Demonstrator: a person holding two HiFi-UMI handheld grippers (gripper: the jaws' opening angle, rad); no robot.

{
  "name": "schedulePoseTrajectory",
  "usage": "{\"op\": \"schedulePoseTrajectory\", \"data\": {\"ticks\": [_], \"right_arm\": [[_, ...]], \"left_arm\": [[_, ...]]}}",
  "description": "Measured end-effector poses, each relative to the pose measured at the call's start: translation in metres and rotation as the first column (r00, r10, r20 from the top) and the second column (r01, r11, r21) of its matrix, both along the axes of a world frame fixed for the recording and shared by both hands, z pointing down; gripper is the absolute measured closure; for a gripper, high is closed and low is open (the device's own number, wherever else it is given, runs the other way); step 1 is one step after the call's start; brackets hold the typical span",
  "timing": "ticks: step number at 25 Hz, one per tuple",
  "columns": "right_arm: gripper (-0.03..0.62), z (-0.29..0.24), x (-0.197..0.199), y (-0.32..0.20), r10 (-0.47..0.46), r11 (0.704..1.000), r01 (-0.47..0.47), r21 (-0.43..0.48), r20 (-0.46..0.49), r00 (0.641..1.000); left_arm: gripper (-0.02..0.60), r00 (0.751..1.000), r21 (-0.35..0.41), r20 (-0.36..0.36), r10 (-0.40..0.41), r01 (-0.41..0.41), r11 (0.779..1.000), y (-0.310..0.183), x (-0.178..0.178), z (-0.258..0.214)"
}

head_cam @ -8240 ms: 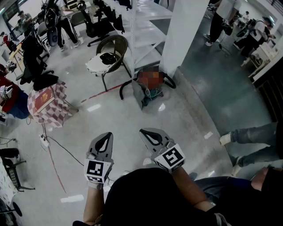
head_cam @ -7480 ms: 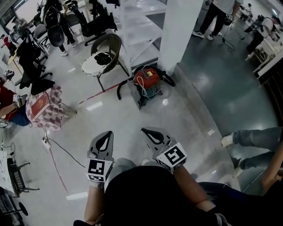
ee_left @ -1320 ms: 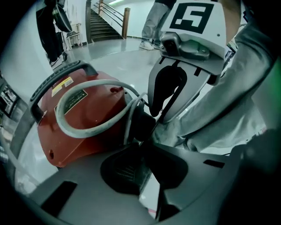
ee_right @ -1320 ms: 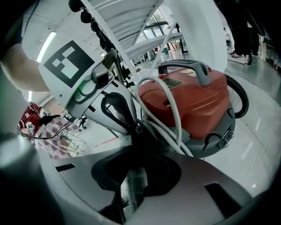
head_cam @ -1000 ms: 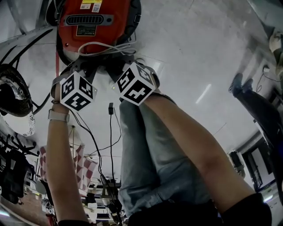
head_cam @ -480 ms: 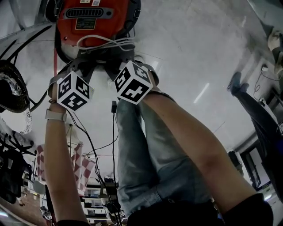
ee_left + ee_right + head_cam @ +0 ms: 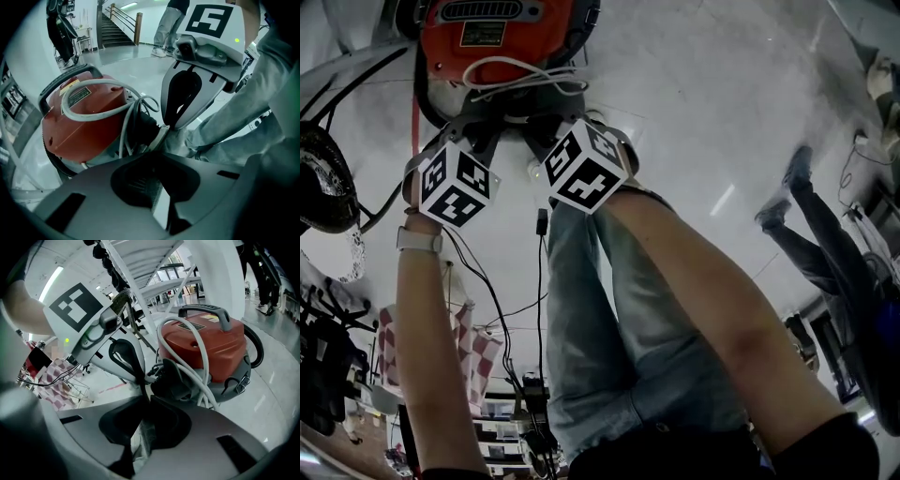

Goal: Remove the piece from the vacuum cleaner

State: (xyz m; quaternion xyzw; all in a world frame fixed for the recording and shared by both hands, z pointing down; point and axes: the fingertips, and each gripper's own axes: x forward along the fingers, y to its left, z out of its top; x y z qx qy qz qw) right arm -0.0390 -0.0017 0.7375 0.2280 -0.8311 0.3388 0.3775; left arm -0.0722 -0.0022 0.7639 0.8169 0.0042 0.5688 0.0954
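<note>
Vacuum cleaner (image 7: 502, 37) is at the upper left of the head view: red body, white cord (image 7: 523, 77) looped over its near end. The dark piece (image 7: 174, 375) sits on that near end, just under the cord, still attached.

Left tool (image 7: 161, 146) and right tool (image 7: 146, 398) come in from below, side by side, tips converging on the piece from either flank. My read: a two-sided approach, so it can be pulled straight off without tipping the body.

Each tool's jaws are drawn in to a thin slit. I can't identify anything between them, so there's no confirmed grip on the piece.

Vs 8 s ago: the vacuum was far across the floor by the pillar; now it's right at the tool tips.

Vs 0.5 s ago: tools barely shifted, vacuum crept toward the top edge, and the bystander (image 7: 806, 220) at right has stepped.
</note>
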Motion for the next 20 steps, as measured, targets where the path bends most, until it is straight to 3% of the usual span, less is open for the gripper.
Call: {"op": "schedulePoseTrajectory", "data": {"ticks": [7,20], "right_arm": [[0.529,0.001,0.0,0.002,0.029,1.0,-0.029,0.0,0.001,1.0],[0.522,0.001,-0.003,0.01,-0.002,1.0,0.002,0.017,-0.013,1.0]], "left_arm": [[0.541,1.0,-0.008,-0.011,-0.01,0.009,1.0,0.001,0.0,0.001],[0.541,0.997,-0.043,-0.019,-0.069,0.068,0.997,0.014,-0.006,0.0]]}}
